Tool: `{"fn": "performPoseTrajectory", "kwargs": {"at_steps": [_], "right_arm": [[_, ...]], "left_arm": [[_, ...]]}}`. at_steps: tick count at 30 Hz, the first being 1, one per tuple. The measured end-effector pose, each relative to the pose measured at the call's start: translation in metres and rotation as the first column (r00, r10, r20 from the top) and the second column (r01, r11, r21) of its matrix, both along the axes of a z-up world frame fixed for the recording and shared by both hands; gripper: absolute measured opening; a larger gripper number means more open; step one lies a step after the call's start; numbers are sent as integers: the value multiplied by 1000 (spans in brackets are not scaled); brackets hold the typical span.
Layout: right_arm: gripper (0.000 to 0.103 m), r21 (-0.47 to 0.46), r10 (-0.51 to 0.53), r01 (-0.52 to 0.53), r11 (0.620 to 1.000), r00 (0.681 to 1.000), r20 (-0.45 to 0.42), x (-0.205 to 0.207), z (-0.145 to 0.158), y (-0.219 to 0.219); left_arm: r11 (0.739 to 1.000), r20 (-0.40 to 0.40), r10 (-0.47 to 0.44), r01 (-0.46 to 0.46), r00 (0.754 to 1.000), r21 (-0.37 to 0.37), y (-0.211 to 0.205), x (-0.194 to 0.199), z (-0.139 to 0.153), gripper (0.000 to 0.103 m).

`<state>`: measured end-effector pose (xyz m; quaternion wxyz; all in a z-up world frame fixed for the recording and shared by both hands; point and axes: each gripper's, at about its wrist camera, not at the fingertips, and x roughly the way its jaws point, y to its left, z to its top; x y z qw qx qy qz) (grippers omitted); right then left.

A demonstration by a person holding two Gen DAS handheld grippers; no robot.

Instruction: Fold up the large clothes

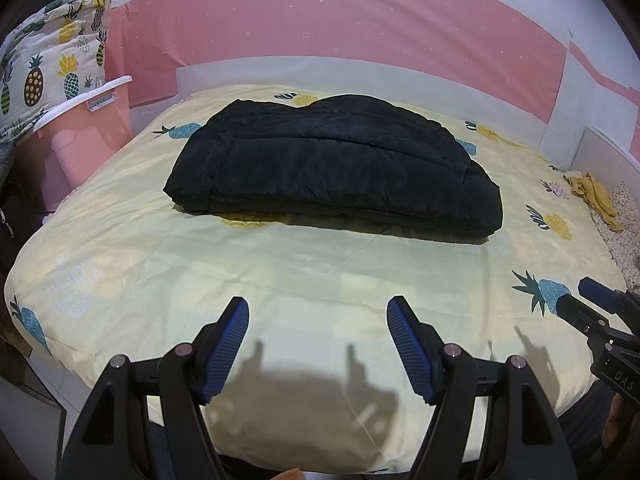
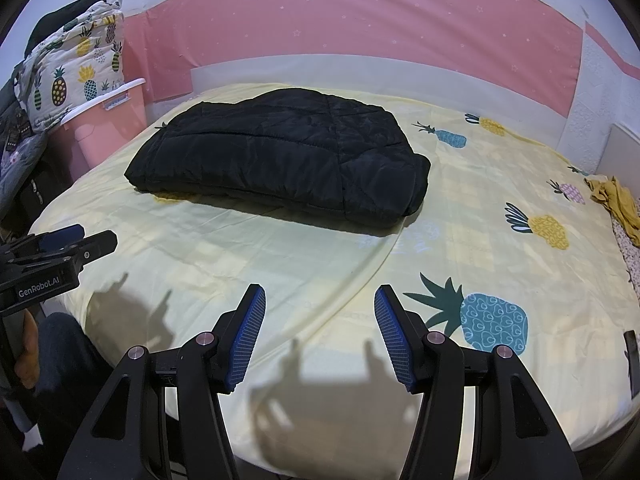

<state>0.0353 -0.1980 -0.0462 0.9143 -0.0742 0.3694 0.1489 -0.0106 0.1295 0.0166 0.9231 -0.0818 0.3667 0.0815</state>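
A black quilted jacket point(image 1: 336, 168) point(image 2: 280, 160) lies folded into a thick flat bundle in the middle of the bed. My left gripper point(image 1: 318, 312) hangs over the near part of the bed, well short of the jacket, open with nothing between its blue pads. My right gripper point(image 2: 320, 300) is likewise open and empty over the near edge, apart from the jacket. Each wrist view catches the other gripper at its side: the right one point(image 1: 600, 308), the left one point(image 2: 76, 244).
The bed point(image 1: 200, 260) point(image 2: 460, 200) has a pale yellow pineapple-print sheet. A pink tub point(image 1: 84, 136) point(image 2: 108, 120) with a pineapple-print quilt point(image 1: 48, 64) stands at the left. A yellow cloth point(image 1: 596, 196) point(image 2: 616, 204) lies at the bed's right edge. A pink wall is behind.
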Motion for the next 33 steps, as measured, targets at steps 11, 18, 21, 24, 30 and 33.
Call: {"fn": "performPoseTrajectory", "kwargs": {"at_steps": [11,18,21,24,30,33], "right_arm": [[57,-1,-1,1,1000,1000,-3,0,0,0],[57,-2,1,-1,1000,1000,-6,0,-1,0],[57,-2,1,-1,1000,1000,-5,0,-1,0],[57,-3,0,0,1000,1000,-6,0,-1,0],[57,-3,3,-3,1000,1000,-10,0,-2,-1],[57,-3,4,-4,1000,1000,-7,1,-2,-3]], "left_arm": [[1000,13,-7,7,1000,-1,-1,0,0,73],[1000,10,-6,6,1000,3,-3,0,0,73],[1000,10,-3,3,1000,4,-3,0,1,73],[1000,12,-7,6,1000,8,-3,0,1,73],[999,27,-19,17,999,40,-10,-1,2,73],[999,23,-26,25,999,29,-10,1,2,73]]}}
